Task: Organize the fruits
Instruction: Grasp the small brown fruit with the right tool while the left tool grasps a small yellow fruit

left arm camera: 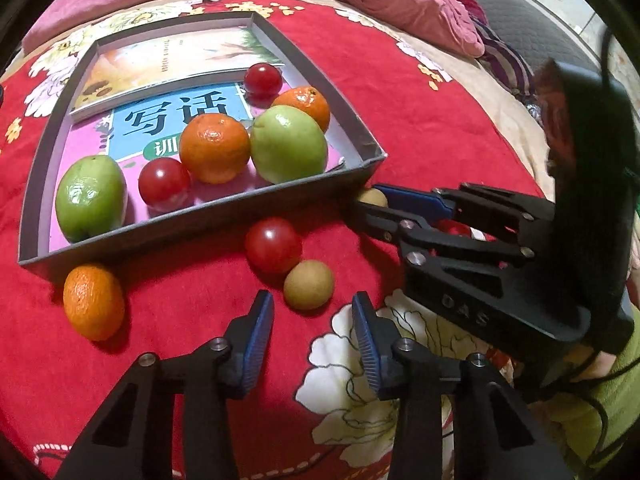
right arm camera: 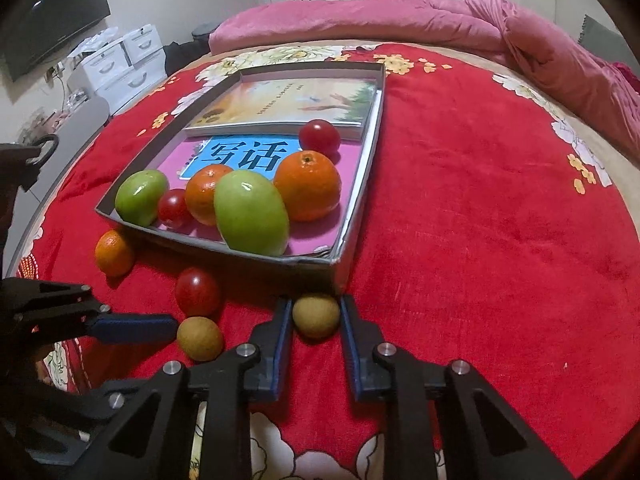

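A grey box lid (left arm camera: 224,216) (right arm camera: 352,216) on the red bedspread holds two green apples (left arm camera: 288,144) (right arm camera: 252,212), two oranges (left arm camera: 214,148) (right arm camera: 308,186) and two red tomatoes (left arm camera: 164,182) (right arm camera: 319,136) on top of books. Outside its front wall lie an orange (left arm camera: 94,300) (right arm camera: 114,253), a tomato (left arm camera: 273,245) (right arm camera: 198,292) and two small tan fruits. My right gripper (right arm camera: 315,308) (left arm camera: 370,202) is open with its fingers on either side of one tan fruit (right arm camera: 316,316) (left arm camera: 373,197) at the lid's corner. My left gripper (left arm camera: 314,300) is open and empty, just short of the other tan fruit (left arm camera: 309,285) (right arm camera: 200,338).
A pink quilt (right arm camera: 440,16) is bunched along the far side of the bed. White drawers (right arm camera: 120,64) and a dark screen (right arm camera: 56,24) stand at the left beyond the bed. Open red bedspread (right arm camera: 500,240) lies to the right of the lid.
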Demonstrator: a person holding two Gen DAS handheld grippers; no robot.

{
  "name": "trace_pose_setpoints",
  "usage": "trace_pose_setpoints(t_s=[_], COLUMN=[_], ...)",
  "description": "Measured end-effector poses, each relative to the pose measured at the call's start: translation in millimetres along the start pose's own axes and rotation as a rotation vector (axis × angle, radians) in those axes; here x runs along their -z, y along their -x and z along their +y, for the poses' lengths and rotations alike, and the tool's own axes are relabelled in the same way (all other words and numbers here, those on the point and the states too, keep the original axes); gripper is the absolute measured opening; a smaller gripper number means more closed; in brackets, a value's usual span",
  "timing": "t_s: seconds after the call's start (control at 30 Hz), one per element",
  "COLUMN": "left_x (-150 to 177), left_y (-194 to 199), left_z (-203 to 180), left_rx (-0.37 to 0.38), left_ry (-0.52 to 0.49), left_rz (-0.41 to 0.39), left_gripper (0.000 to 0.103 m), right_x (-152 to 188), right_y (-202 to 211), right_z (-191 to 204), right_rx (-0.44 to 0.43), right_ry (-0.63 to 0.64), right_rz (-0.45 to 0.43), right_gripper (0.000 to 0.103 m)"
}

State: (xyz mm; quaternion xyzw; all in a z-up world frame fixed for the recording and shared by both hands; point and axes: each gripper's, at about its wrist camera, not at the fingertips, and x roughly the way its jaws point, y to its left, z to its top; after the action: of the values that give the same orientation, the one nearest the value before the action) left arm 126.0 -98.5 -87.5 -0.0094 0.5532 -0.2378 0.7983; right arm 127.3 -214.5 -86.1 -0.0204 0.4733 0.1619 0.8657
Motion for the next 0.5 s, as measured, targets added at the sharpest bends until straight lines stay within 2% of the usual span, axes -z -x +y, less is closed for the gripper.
trace_pose_setpoints(t_s=[0.3, 0.5], left_x=[-8.5, -7.6], left_y=[-7.6, -8.8], left_z=[5.8, 5.5], left_rx=[0.0, -0.002], left_ry=[0.023, 0.009], left_rz=[-0.004, -0.001], left_gripper=[0.031, 0.027], right_x=[7.8, 8.3], right_y=[8.9, 10.5], right_z=[-4.7, -6.7], right_rx=[-0.023, -0.031], right_ry=[-0.04, -0.055], right_rz=[-0.001, -0.004], right_gripper=[0.024, 0.024])
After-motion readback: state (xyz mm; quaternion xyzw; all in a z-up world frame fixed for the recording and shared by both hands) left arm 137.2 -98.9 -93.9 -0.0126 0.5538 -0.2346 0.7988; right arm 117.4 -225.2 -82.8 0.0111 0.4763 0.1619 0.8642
